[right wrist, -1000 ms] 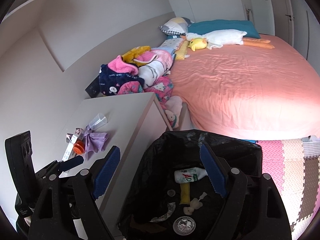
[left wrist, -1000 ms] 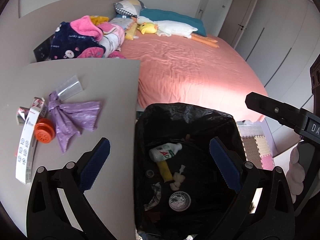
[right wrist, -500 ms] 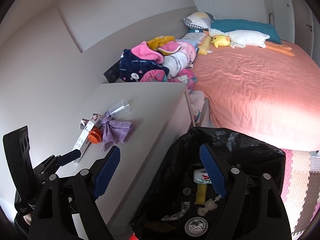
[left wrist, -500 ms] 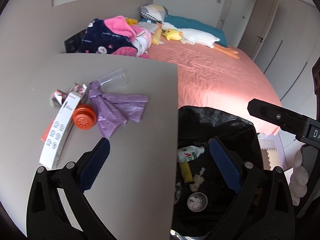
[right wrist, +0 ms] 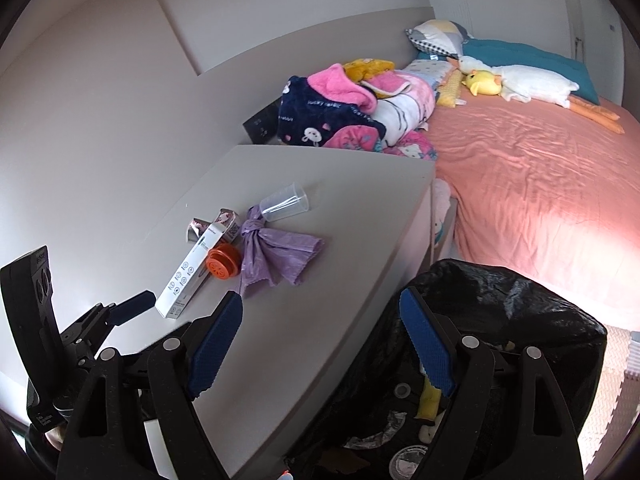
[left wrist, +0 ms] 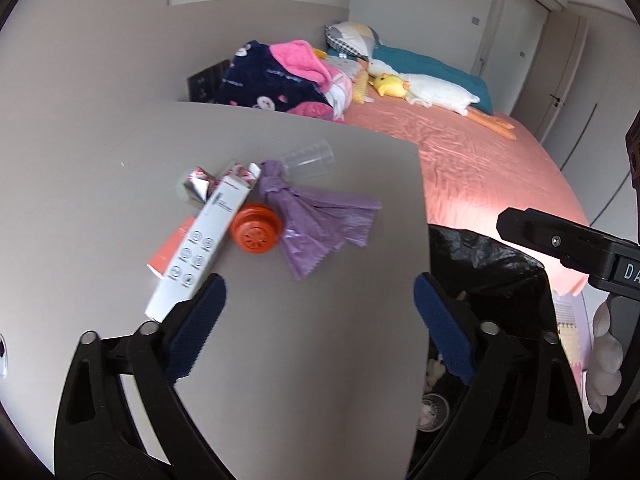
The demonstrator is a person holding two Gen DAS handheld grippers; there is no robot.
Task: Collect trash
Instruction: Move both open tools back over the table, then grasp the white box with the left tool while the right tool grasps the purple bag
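Observation:
Trash lies on the grey nightstand (left wrist: pixel 300 360): a white carton (left wrist: pixel 200 248), an orange lid (left wrist: pixel 256 230), a knotted purple bag (left wrist: pixel 320 220), a clear plastic cup (left wrist: pixel 308 158) on its side and a crumpled wrapper (left wrist: pixel 196 182). The same items show in the right wrist view: the carton (right wrist: pixel 188 274), lid (right wrist: pixel 222 262), purple bag (right wrist: pixel 276 252) and cup (right wrist: pixel 284 202). My left gripper (left wrist: pixel 316 328) is open and empty above the nightstand, just short of the carton. My right gripper (right wrist: pixel 320 344) is open and empty over the nightstand's edge and the black-lined bin (right wrist: pixel 500 312).
The bin (left wrist: pixel 500 280) stands right of the nightstand and holds several discarded items. A bed with a pink sheet (right wrist: pixel 540 184) lies beyond, with piled blankets (right wrist: pixel 344 108) and a plush goose (right wrist: pixel 520 80). Foam floor mats (right wrist: pixel 612 380) are at the right.
Both grippers have swung left from over the bin toward the nightstand. The trash on the nightstand now sits nearer the middle of both views. Both stay open and empty.

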